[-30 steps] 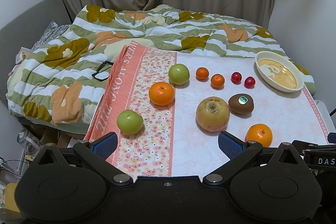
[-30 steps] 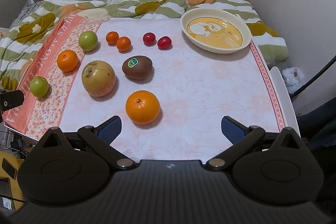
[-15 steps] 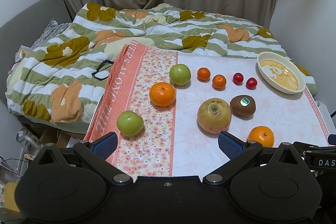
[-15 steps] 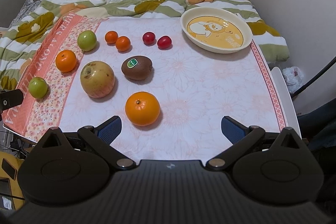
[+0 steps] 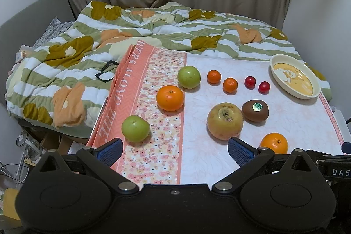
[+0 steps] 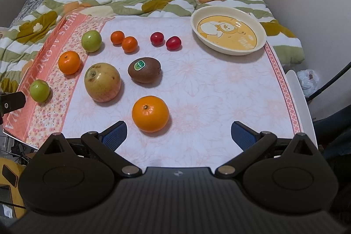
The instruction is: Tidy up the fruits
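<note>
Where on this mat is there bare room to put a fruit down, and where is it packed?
Open: the stretch right of the kiwi and near orange, below the plate, out to the mat's right border. The plate itself holds nothing. Crowded: the left half, around the large yellowish fruit and both green fruits.

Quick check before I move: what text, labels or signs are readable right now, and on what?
"DAS": white letters, cut off by the frame edge, on the right gripper body.
"WERS ALONG THE": partial white lettering on the tablecloth pink border.
Kiwi green sticker: too small to read.
Plate print: lettering blurred.
</note>
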### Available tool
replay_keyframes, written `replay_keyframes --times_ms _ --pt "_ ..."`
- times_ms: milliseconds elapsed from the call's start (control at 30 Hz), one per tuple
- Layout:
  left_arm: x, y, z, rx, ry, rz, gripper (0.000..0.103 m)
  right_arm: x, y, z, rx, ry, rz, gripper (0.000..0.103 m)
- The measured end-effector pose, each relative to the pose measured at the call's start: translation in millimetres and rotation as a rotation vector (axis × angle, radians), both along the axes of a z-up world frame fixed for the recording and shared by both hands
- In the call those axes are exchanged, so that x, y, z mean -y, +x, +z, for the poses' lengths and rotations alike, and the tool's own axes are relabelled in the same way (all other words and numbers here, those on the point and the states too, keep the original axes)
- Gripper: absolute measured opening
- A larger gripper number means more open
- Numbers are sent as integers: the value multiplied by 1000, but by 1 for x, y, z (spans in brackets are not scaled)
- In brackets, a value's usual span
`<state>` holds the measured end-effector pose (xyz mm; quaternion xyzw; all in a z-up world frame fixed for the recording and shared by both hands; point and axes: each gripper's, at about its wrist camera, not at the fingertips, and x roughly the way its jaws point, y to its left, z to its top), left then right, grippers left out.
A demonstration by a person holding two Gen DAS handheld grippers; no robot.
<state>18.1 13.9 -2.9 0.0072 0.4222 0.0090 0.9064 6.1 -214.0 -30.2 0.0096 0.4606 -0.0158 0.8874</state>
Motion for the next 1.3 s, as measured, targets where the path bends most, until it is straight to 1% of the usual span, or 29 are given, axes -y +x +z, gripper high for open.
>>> replay_keyframes --times_ms 1133,1300 --pt "-4 -4 3 2 -1 4 103 -4 -3 0 5 2 4 103" --pt "-4 -4 3 3 -1 4 103 -8 -6 5 14 -1 10 103"
